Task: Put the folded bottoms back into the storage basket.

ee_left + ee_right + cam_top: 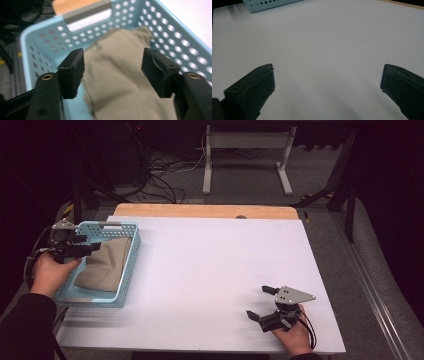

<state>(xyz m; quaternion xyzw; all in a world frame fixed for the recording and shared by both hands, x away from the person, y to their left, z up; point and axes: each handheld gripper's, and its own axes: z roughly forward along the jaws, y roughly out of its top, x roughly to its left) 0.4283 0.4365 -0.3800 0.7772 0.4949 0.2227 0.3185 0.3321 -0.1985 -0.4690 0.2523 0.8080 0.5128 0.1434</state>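
A light blue perforated basket (131,251) stands at the table's left edge with a folded beige cloth (106,263) lying inside it. My left gripper (95,245) hovers over the basket's near-left wall, jaws apart. In the left gripper view the cloth (117,75) lies below and between the two fingers (72,70), which do not press on it; the basket wall (165,27) rises behind. My right gripper (260,302) rests low over the white table near the front right, jaws wide apart with nothing between them (327,82).
The white table top (215,270) spreads between the two hands. A wooden strip (200,211) runs along its far edge. Beyond it, cables and a white table frame (247,155) stand on the dark floor. A corner of the basket (269,5) sits at the top of the right gripper view.
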